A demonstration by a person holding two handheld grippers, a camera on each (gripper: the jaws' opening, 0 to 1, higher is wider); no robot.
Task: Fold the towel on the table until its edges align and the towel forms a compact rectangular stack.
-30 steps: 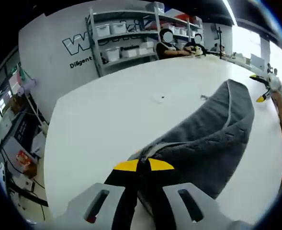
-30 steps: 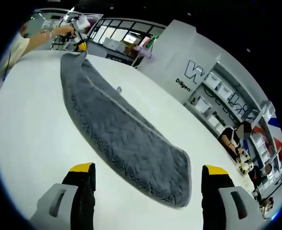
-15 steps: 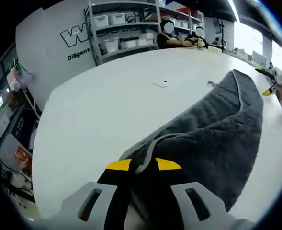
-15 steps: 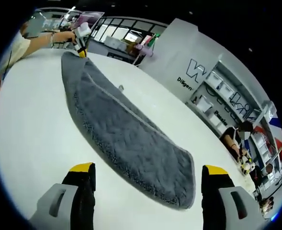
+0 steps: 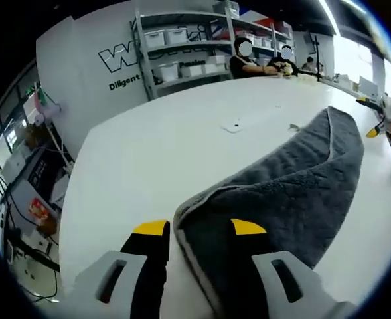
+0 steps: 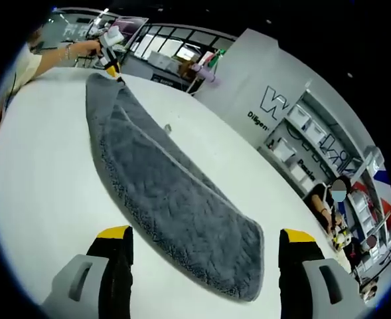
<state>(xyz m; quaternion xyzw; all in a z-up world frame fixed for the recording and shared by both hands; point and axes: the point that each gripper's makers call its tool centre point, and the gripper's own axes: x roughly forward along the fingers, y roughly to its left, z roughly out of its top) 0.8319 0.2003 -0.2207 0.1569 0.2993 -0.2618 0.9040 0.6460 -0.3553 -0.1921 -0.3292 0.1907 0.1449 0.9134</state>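
Towel point(image 6: 172, 203) lies on the white table point(image 5: 182, 146), folded lengthwise into a long grey band with its upper layer sitting a little off the lower one.

Left gripper point(image 5: 198, 229): jaws apart, the towel's near corner lying between them, a pale hem edge running down beside the left jaw. No clamp on the cloth that I can see; the corner looks loose. In the right gripper view this tool point(image 6: 112, 63) sits at the far end of the towel, a hand behind it.

Right gripper point(image 6: 205, 236): jaws wide apart, hovering short of the towel's rounded near end, nothing between them. In the left gripper view it point(image 5: 378, 119) shows at the towel's far end.

Shelving point(image 5: 188, 46) with white bins stands against the wall beyond the table. Seated people are at the table's far side from the towel.

Risks, as judged:
- The layers are already offset. Closing on the top layer only would drag it further off the lower one and spoil edge alignment.
- Lifting one end before the other is gripped would likely skew the band across the table.
- The thick pile may slip from a shallow pinch at the hem.
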